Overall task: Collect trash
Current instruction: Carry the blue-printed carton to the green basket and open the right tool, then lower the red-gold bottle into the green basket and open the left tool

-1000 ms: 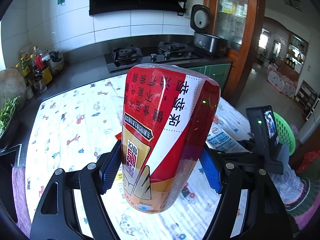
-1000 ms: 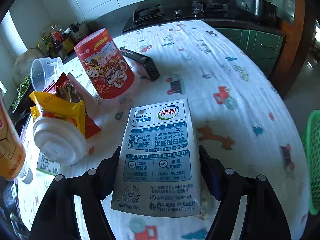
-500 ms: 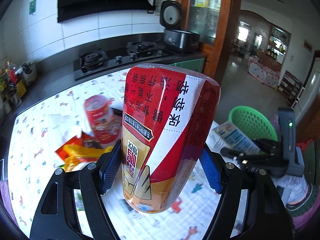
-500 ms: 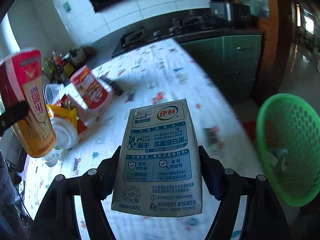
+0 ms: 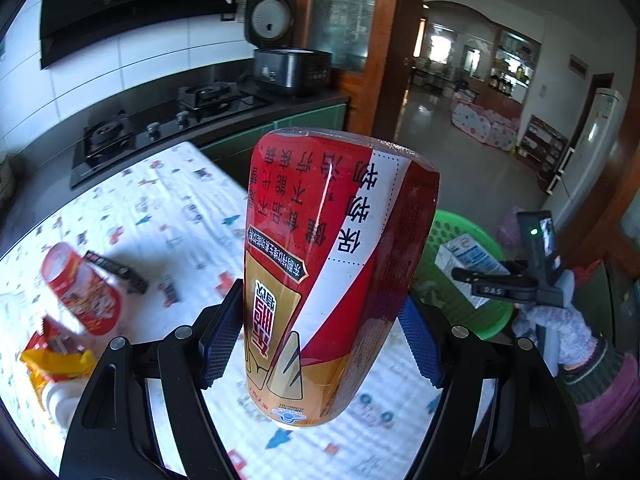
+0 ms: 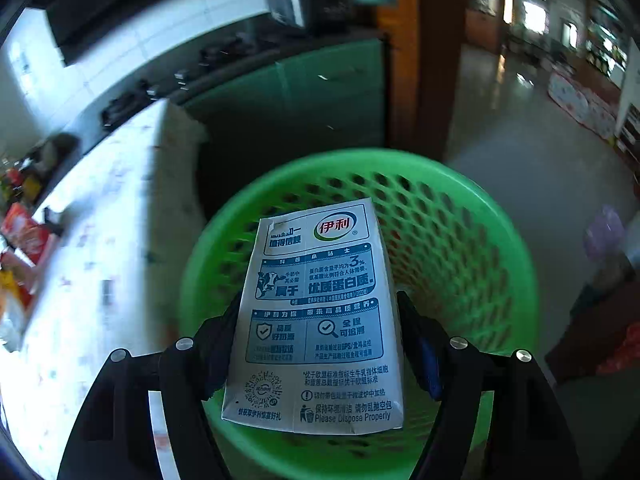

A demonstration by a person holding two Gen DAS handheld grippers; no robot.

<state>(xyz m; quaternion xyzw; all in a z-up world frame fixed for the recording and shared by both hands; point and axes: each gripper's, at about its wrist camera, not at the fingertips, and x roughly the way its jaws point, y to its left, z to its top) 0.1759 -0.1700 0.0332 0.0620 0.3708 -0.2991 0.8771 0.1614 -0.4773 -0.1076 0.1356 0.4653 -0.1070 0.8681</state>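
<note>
While carton (image 6: 316, 320) overhangs basket (image 6: 460, 184), bottle (image 5: 332, 272) trails.

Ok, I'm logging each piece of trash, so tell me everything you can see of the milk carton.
The milk carton is a flat-sided, pale grey-white paper box printed with blue panels, Chinese text, a green and red logo, a QR code and "Please Dispose Properly". One top corner looks torn. The right gripper clamps its two sides and holds it in the air above the open green basket, which it does not touch.
</note>
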